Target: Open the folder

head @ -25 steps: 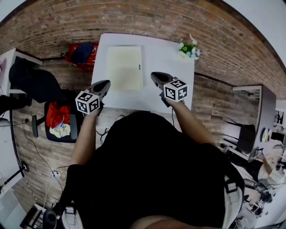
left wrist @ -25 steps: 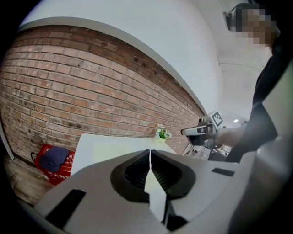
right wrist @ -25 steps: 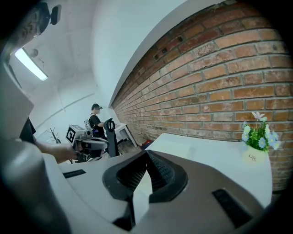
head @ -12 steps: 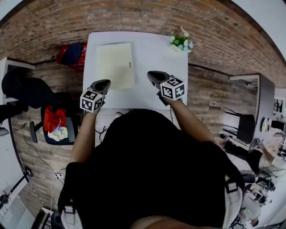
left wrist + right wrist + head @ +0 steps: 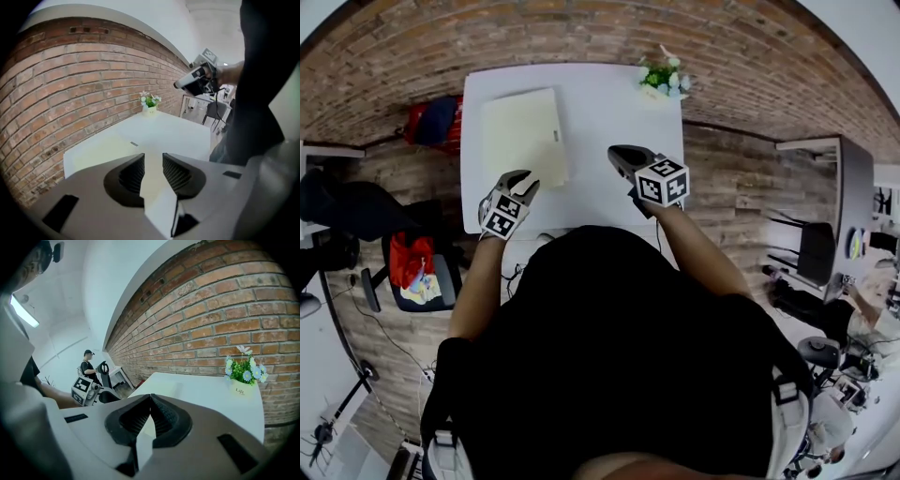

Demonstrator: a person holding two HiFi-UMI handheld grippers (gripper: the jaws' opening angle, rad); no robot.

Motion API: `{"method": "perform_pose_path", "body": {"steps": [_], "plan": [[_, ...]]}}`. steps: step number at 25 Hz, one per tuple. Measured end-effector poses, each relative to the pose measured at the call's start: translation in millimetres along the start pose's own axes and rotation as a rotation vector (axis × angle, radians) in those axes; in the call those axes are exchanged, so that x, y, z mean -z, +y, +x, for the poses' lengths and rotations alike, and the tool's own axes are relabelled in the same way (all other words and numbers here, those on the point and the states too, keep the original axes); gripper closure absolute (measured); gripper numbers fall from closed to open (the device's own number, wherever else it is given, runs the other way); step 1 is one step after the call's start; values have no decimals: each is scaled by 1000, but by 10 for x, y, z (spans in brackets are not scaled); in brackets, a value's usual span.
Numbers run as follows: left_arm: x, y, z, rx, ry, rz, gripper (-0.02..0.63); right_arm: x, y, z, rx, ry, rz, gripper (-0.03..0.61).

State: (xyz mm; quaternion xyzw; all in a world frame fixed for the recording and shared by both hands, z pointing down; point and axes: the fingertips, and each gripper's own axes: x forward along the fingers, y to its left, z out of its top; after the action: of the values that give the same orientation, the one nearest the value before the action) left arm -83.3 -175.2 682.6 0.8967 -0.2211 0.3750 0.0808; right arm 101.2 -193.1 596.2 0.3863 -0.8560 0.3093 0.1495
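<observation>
A pale yellow folder (image 5: 523, 136) lies closed on the left half of the white table (image 5: 609, 103). My left gripper (image 5: 523, 179) hangs over the table's near edge, just short of the folder's near end. Its jaws are opening with nothing between them, and in the left gripper view (image 5: 153, 161) they point at the folder (image 5: 105, 149). My right gripper (image 5: 617, 151) is shut and empty over the near middle of the table, to the right of the folder. In the right gripper view (image 5: 150, 398) its jaws meet at the tips.
A small pot of flowers (image 5: 661, 77) stands at the table's far right corner, against the brick wall. On the floor to the left are a red crate (image 5: 431, 122) and a chair with clothes (image 5: 417, 267). A desk (image 5: 825, 187) is at the right, and a person (image 5: 88, 364) stands far off.
My left gripper has sunk and rolled at the table's near edge, and its jaws have come apart. The right gripper has shifted a little over the table.
</observation>
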Motion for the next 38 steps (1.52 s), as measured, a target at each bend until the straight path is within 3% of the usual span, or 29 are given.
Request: {"method": "perform_pose_path", "body": {"steps": [3,10,17,27,38], "plan": [[52,-99,144,6,62,100,477,27,-70,-34,4,3,7,551],[130,-211,400,21,123,154,451,123,-196,-81,4,28,12,551],[232,-386,673,31,205,278,416,238,-343,-148,6,54,22,551],[287,-532,987,57,271,347,350,310,-514,-231,-2,70,43,551],[463,-567,1150,-1,316,418,310,391,-557,-291,-26,84,64,551]]}}
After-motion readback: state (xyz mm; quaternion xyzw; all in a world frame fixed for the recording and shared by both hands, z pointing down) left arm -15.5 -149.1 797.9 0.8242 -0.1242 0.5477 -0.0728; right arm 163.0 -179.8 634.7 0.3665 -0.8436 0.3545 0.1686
